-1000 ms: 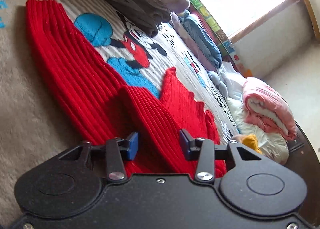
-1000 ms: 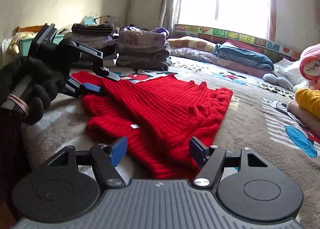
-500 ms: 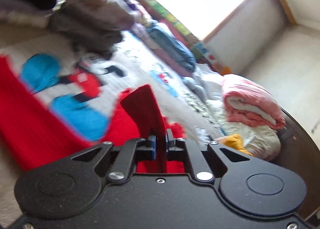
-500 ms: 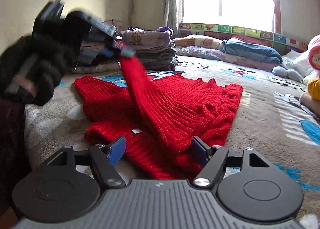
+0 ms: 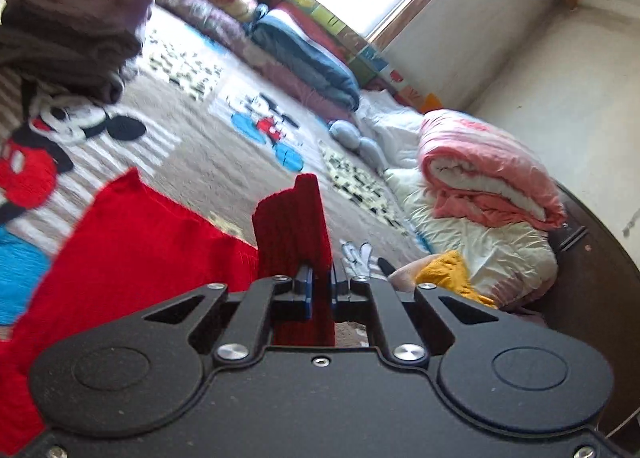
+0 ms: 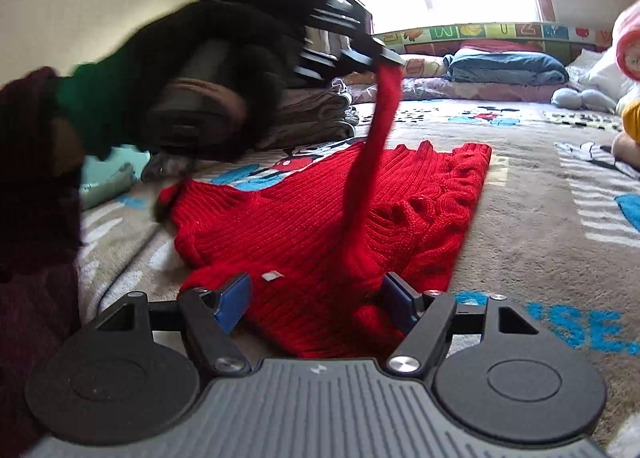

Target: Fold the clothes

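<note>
Here, a sleeve [image 5: 294, 225] of the red knitted sweater [image 6: 328, 217] is clamped between the nearly closed jaws of the left gripper [image 5: 320, 286], and its end stands up past the fingertips. In the right wrist view, this sleeve is seen lifted, hanging from the left jaws down to the sweater body, which is spread flat on the cartoon-printed blanket [image 6: 540, 185]. The right gripper [image 6: 316, 298] is held wide open, with nothing gripped; the near edge of the sweater lies between and just ahead of its blue pads [image 6: 234, 298]. Stacked folded clothes [image 5: 68, 29] are seen far beyond the left jaws.
</note>
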Motion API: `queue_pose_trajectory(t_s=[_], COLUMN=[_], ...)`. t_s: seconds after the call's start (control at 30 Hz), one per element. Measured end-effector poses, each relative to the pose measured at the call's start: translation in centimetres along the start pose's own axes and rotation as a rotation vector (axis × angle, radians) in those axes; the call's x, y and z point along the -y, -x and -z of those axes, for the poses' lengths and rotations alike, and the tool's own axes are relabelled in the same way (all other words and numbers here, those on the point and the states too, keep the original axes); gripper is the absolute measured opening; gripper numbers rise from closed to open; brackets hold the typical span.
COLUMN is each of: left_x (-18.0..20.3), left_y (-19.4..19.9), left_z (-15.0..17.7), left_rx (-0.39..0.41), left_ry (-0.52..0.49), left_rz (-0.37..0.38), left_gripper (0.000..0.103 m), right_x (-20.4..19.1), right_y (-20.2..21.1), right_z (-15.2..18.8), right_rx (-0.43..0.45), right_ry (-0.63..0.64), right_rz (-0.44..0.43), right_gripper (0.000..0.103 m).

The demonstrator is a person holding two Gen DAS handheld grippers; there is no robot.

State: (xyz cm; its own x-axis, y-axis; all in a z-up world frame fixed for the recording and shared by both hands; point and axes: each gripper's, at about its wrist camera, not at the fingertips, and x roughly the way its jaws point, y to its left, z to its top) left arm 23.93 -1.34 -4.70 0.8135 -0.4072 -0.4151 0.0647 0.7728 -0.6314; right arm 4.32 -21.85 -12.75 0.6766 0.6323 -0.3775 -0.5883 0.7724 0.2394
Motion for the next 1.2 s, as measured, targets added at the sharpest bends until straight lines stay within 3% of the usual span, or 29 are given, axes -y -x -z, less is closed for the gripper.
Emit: queue_pose_trajectory(t_s=[0.17,0.3,0.6,0.67,0.8,0.97,1.1,1.2], left_x=[-0.1,0.4,2.6,2.9,3.3,2.9,1.7,2.4], left_y=[-4.2,-6.7,-10.7,-11.9,-11.0,-5.7,-3.3,-3.4], left_z=[0.0,0.5,2.9,3.4,3.0,1.7,2.2,3.3], left_rx=[-0.041,-0.065,-0.104,-0.143,-0.142,-0.071,-0.086,-0.12], left_ry=[0.044,0.006,-0.219,-0.271,-0.334,-0.453,-0.552,-0.643], left_rz=[-0.058,-0.112,-0.26,-0.286,-0.218,-0.138,-0.117,-0.086], left_gripper=[0.005,0.005,0.005,0.005,0.01,0.01,0.01,0.01], right_x=[1.0,1.8,2.5,2.8,3.4,3.1,0.9,-0.7], right_y=[0.3,0.5,0.3,0.3,0.5,2.4,3.7,2.5], right_z=[-0.2,-0.3,-0.2,-0.2,-0.3,-0.3,-0.7,-1.5], right_rx=[0.009,0.005,-0.003,-0.002,0.007,0.038,0.112,0.168], right_ry=[-0.055,-0.099,-0.139,-0.157,-0.202,-0.209,-0.03,0.125], right_rz=[-0.006,-0.017,-0.005,-0.007,-0.009,0.049,0.148,0.155], right_gripper=[0.068,0.06,0.059,0.059,0.057,0.057,0.052,0.046])
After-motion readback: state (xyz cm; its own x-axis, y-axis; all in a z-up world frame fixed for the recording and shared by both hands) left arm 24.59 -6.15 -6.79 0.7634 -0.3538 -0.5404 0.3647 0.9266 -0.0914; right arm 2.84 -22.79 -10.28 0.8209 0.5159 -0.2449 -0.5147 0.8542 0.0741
